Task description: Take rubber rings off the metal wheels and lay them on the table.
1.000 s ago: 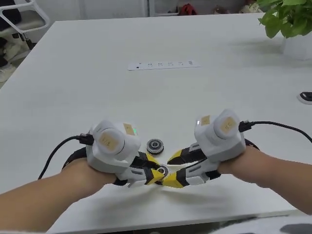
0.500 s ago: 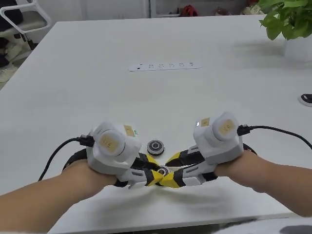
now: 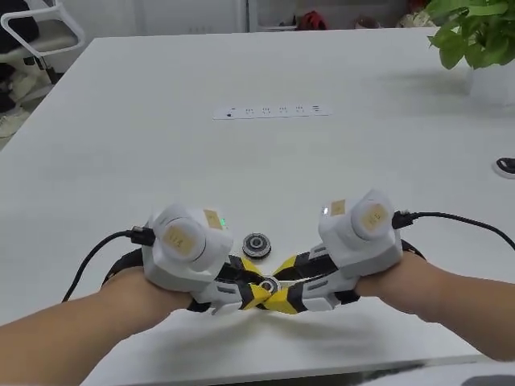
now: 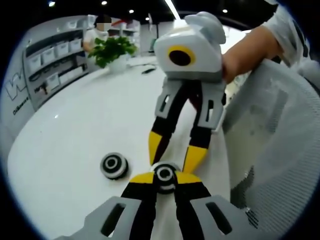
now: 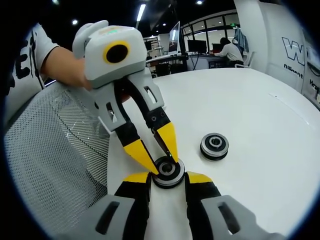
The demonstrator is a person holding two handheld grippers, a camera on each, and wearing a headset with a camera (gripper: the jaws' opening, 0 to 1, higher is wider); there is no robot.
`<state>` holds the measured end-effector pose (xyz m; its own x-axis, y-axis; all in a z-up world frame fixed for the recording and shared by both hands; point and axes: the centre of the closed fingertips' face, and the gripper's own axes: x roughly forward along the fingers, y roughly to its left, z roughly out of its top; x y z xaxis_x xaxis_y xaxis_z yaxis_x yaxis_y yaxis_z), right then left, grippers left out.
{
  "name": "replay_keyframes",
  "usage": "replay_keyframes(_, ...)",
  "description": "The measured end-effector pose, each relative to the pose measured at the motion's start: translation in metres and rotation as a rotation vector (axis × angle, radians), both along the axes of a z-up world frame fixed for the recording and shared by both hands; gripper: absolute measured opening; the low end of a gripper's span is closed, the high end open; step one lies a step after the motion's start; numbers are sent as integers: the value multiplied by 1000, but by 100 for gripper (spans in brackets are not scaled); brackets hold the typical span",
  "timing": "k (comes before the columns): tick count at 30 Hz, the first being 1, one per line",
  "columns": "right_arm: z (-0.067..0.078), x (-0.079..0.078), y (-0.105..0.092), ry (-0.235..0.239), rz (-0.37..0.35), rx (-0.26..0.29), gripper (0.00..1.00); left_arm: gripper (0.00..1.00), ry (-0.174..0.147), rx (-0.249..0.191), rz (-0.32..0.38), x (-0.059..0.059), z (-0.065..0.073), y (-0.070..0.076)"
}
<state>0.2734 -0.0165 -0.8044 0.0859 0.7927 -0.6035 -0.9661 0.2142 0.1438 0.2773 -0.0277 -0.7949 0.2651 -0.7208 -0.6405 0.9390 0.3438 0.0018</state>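
A small metal wheel with a black rubber ring (image 3: 268, 284) is held just above the white table (image 3: 241, 169) near its front edge. My left gripper (image 3: 261, 287) comes in from the left and is shut on it; my right gripper (image 3: 276, 286) comes in from the right and is shut on the same wheel. In the left gripper view the wheel (image 4: 165, 176) sits between my own yellow tips, with the right gripper's tips against its far side. The right gripper view has the wheel (image 5: 168, 172) pinched likewise. A second ringed wheel (image 3: 256, 244) lies flat on the table just behind.
A white power strip (image 3: 272, 110) lies mid-table. A potted plant (image 3: 475, 32) stands at the far right corner, a dark object (image 3: 507, 166) at the right edge. Black cables trail from both grippers. A mesh chair (image 5: 50, 150) is close behind the table's front edge.
The right gripper's jaws, spread around the wheel a second ago, have come together onto it. Both grippers have drawn slightly closer; the second wheel has not moved.
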Motion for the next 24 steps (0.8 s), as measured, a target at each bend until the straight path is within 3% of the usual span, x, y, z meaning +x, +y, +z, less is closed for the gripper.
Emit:
replay_keyframes(16,0,-1,-3,-41,29,-22,23,14,0,-5,2,0,0,-1)
replay_keyframes(24,-1,-2,-4,-85,58,-56,22,14,-1,-5,0,0,0,-1)
